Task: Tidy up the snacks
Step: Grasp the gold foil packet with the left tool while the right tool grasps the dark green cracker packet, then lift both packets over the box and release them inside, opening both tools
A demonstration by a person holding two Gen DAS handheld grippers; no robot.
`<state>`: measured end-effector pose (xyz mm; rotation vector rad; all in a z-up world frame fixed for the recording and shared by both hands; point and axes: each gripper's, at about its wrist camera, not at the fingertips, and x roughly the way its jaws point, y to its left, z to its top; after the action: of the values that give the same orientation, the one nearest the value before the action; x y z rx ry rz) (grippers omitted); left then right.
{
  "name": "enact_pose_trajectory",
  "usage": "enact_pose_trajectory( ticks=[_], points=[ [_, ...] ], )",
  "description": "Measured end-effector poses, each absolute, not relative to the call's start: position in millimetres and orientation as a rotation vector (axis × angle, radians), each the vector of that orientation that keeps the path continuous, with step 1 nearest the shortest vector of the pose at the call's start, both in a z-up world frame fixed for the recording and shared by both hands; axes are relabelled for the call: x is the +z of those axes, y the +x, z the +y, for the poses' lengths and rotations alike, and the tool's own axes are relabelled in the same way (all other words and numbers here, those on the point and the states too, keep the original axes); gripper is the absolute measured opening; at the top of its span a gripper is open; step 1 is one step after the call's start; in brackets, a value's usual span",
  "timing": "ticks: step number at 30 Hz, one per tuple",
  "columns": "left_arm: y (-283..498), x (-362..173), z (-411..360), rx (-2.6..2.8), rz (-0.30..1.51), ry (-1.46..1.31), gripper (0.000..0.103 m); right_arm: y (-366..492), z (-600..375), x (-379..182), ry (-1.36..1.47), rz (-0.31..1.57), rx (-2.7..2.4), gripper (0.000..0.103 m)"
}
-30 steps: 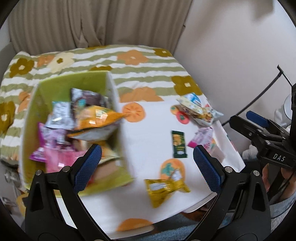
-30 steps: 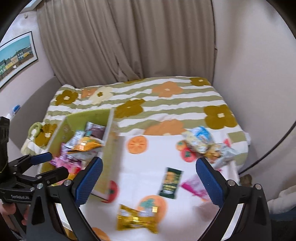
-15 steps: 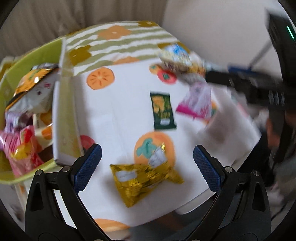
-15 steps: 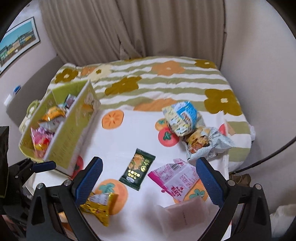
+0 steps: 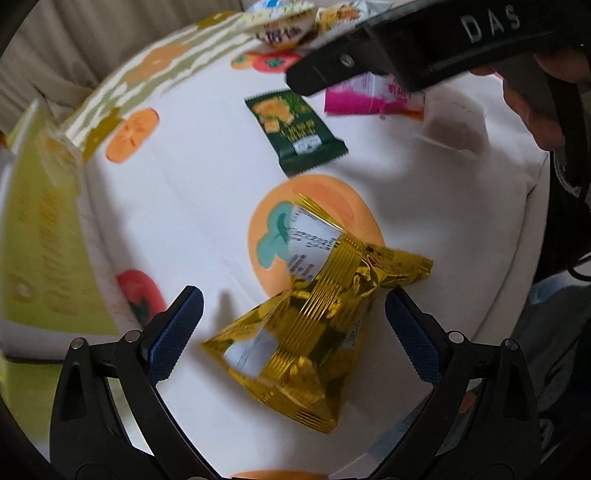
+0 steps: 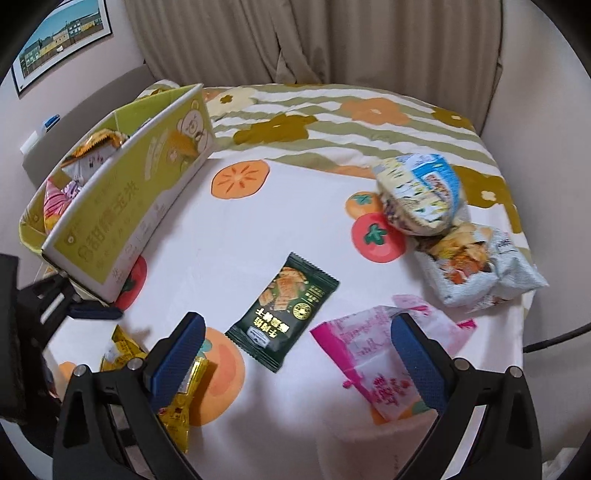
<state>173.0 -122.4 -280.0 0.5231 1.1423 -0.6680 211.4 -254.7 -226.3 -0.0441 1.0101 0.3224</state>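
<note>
Beige curtains (image 6: 295,40) are hung across the back, with plain off-white walls (image 6: 535,92) seen on either side. A framed picture (image 6: 61,35) of a building under blue sky is mounted on the left wall. The counter is covered by a cloth (image 6: 369,122) printed with flowers, stripes and persimmons. Soft, even light.

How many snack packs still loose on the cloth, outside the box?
5: gold pack between the open left gripper fingers, dark green pack mid-cloth, pink pack near the open right gripper, blue-white bag atop grey chip bag. Others may be hidden.
</note>
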Motion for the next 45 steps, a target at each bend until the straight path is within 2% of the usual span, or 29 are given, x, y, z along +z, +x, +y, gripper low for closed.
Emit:
enact_pose_trajectory(
  ticks=[3,7,12,13,14,16,22,25,30,31,34,35,45],
  points=[
    [175.0,-292.7,-121.7,-0.655,1.188,0.498,0.083,220.1,-251.1,-233.5,-0.042,1.019,0.336,0.1],
    [177.7,-294.7,-117.6,-0.616,1.19,0.424,0.076,233.1,-244.7,-244.6,-0.045,1.043,0.34,0.1],
    [184.0,-291.2,-111.1,-0.53,1.196,0.34,0.054,249.1,-232.6,-261.5,-0.076,1.086,0.327,0.1],
    [187.5,-291.4,-110.5,-0.507,1.198,0.324,0.05,250.9,-230.2,-264.2,-0.081,1.092,0.327,0.098],
    [191.0,-290.6,-108.8,-0.48,1.205,0.295,0.047,252.6,-227.5,-266.9,-0.085,1.101,0.324,0.092],
    [196.3,-290.2,-105.6,-0.451,1.218,0.237,0.047,254.6,-223.5,-272.7,-0.084,1.126,0.318,0.086],
    [203.2,-290.5,-99.1,-0.341,1.219,0.102,0.046,252.5,-221.7,-279.2,-0.074,1.15,0.257,0.086],
    [208.8,-291.5,-98.6,-0.292,1.214,0.065,0.046,251.8,-221.5,-282.6,-0.059,1.164,0.24,0.074],
    [207.9,-289.0,-93.2,-0.258,1.215,-0.008,0.046,248.8,-216.8,-283.4,-0.071,1.148,0.218,0.074],
    [209.4,-289.5,-93.3,-0.256,1.218,-0.015,0.046,248.2,-215.3,-283.1,-0.076,1.143,0.214,0.071],
    [209.7,-289.0,-90.8,-0.256,1.223,-0.037,0.046,245.6,-212.7,-279.4,-0.085,1.113,0.219,0.048],
    [210.2,-288.7,-89.4,-0.257,1.226,-0.051,0.046,245.3,-212.8,-279.2,-0.084,1.11,0.218,0.045],
    [206.5,-263.7,-86.7,-0.272,1.209,-0.099,0.045,235.6,-225.9,-249.4,-0.023,1.058,0.242,0.044]
  ],
)
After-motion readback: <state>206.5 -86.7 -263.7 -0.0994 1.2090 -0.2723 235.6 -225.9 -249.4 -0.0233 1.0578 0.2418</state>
